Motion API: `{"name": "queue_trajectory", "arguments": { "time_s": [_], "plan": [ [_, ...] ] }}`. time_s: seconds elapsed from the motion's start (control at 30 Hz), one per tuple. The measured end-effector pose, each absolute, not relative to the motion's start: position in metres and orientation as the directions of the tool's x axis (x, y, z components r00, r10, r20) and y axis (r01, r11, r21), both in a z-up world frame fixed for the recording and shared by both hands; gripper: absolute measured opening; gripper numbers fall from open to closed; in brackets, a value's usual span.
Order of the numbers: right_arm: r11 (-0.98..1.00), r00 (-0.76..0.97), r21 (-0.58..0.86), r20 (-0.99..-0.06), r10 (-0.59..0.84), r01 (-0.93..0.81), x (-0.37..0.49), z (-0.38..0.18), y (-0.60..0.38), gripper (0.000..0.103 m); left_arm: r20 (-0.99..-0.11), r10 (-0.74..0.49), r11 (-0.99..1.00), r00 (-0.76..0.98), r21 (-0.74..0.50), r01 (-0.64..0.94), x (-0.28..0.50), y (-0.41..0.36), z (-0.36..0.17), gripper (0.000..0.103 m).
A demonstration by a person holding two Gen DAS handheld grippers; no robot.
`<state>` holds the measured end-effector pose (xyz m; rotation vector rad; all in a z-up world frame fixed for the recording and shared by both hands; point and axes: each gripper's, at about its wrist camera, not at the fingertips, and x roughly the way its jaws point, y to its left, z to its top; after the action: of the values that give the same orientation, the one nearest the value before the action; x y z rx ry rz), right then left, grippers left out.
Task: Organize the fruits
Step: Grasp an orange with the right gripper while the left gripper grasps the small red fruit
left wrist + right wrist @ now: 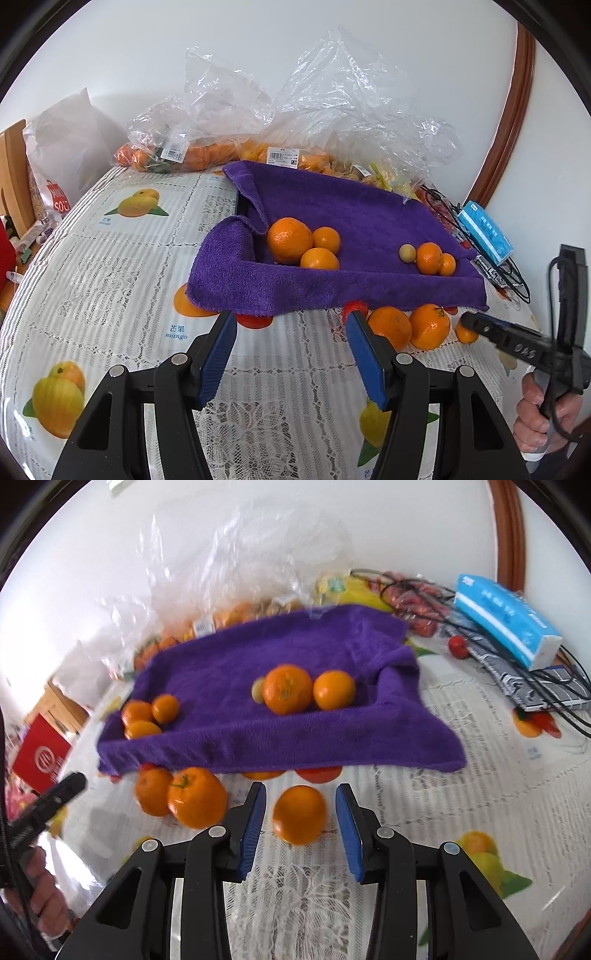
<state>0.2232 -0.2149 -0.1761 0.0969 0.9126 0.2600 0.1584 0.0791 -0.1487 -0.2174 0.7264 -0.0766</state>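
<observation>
A tray lined with a purple towel (pixel 332 214) holds several oranges (pixel 290 240) and a small pale fruit (pixel 406 254); it also shows in the right wrist view (pixel 258 657). Two oranges (pixel 430 326) lie on the table in front of it. My left gripper (pixel 291 325) is open and empty, just short of the towel's front edge. My right gripper (pixel 300 805) is open with its jaws on either side of a loose orange (pixel 299 814) on the table; it is not closed on it. Two more oranges (pixel 195 803) lie to its left.
Clear plastic bags of fruit (pixel 229 147) lie behind the tray against the wall. A blue tissue pack (pixel 506 620), black cables (pixel 417 587) and a small red fruit (pixel 458 647) lie at the right. A red box (pixel 40 758) stands off the table's left side.
</observation>
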Motion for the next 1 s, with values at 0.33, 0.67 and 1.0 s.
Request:
{"name": "queue_trajectory", "arguments": {
  "time_s": [0.33, 0.67, 1.0],
  "plan": [
    [0.984, 0.618, 0.030, -0.775, 0.133, -0.174, 0.209, -0.186, -0.212, 0.032, -0.690, -0.157, 0.978, 0.707, -0.210, 0.012, 0.176, 0.066, -0.159, 0.059],
    [0.982, 0.623, 0.065, -0.765, 0.162, -0.176, 0.210, -0.191, -0.223, 0.033, -0.737, -0.227, 0.968, 0.636, -0.244, 0.062, 0.208, 0.047, -0.172, 0.049],
    [0.981, 0.622, 0.084, -0.763, 0.176, -0.174, 0.210, -0.191, -0.224, 0.033, -0.750, -0.245, 0.968, 0.615, -0.226, 0.110, 0.215, 0.039, -0.174, 0.051]
  ]
}}
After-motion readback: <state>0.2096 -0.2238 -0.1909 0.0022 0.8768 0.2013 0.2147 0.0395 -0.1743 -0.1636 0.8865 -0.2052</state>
